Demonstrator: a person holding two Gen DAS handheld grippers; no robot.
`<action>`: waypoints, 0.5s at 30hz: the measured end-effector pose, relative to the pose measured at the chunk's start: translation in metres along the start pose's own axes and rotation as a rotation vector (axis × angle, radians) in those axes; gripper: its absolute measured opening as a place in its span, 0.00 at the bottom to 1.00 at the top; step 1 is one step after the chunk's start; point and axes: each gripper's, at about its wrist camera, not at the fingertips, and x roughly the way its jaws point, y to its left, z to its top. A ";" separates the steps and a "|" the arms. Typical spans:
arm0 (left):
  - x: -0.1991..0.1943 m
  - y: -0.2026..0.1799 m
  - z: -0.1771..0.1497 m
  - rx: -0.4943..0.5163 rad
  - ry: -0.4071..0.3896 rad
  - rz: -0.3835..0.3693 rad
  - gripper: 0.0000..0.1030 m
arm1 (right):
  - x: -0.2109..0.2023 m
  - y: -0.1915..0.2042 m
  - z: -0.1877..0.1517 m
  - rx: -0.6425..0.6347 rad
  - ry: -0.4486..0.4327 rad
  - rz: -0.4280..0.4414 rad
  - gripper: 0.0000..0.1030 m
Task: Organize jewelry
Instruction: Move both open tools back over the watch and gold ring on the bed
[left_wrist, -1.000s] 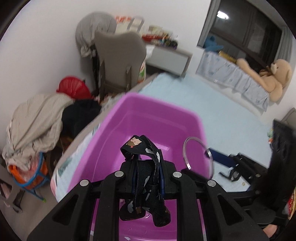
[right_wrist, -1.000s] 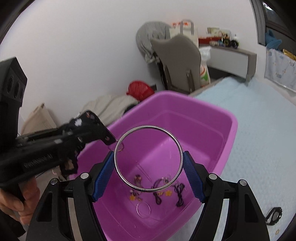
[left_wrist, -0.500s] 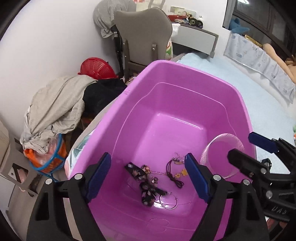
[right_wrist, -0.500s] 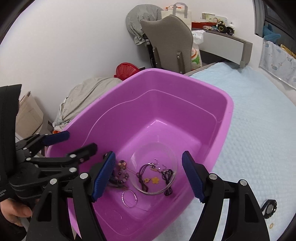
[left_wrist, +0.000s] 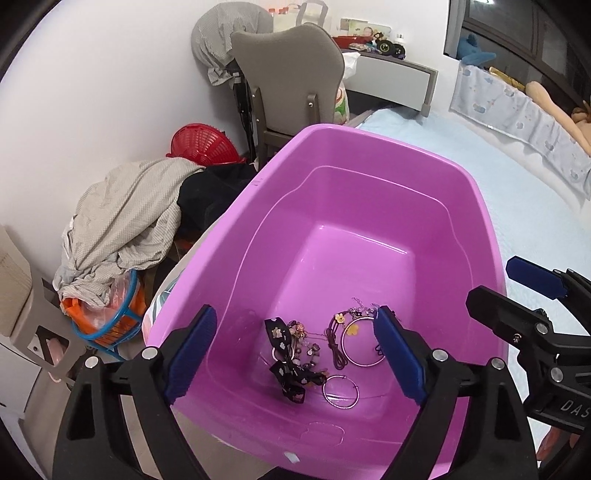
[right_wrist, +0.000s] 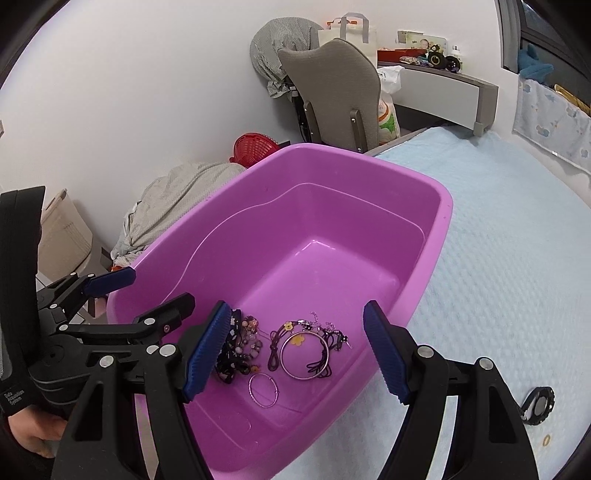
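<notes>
A purple plastic tub (left_wrist: 369, 147) (right_wrist: 439, 221) stands on a light blue bed cover. On its floor lie a black patterned hair tie (left_wrist: 286, 363) (right_wrist: 229, 354), a large silver bangle (left_wrist: 360, 347) (right_wrist: 304, 354), a smaller silver hoop (left_wrist: 340, 391) (right_wrist: 263, 389), dark cords and small charms. My left gripper (left_wrist: 293, 350) is open and empty above the tub's near end. My right gripper (right_wrist: 297, 354) is open and empty over the tub; it also shows in the left wrist view (left_wrist: 517, 295).
A small black round item (right_wrist: 537, 404) and a tiny gold ring (right_wrist: 546, 439) lie on the bed cover (right_wrist: 517, 258) right of the tub. Left of the bed are a pile of clothes (left_wrist: 122, 221), a red basket (left_wrist: 203, 144) and a grey chair (left_wrist: 291, 74).
My left gripper opened and the black hair tie dropped into the tub. My right gripper opened and the large silver bangle dropped in, coming to rest on the cords.
</notes>
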 end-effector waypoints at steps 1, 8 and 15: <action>-0.003 0.000 -0.001 -0.004 -0.005 -0.002 0.83 | 0.000 0.000 0.000 0.000 -0.001 -0.001 0.69; -0.016 -0.004 -0.011 -0.020 -0.014 -0.008 0.83 | -0.015 -0.002 -0.008 0.007 -0.017 -0.004 0.69; -0.030 -0.013 -0.020 -0.028 -0.027 -0.007 0.83 | -0.036 -0.007 -0.024 0.023 -0.037 -0.007 0.69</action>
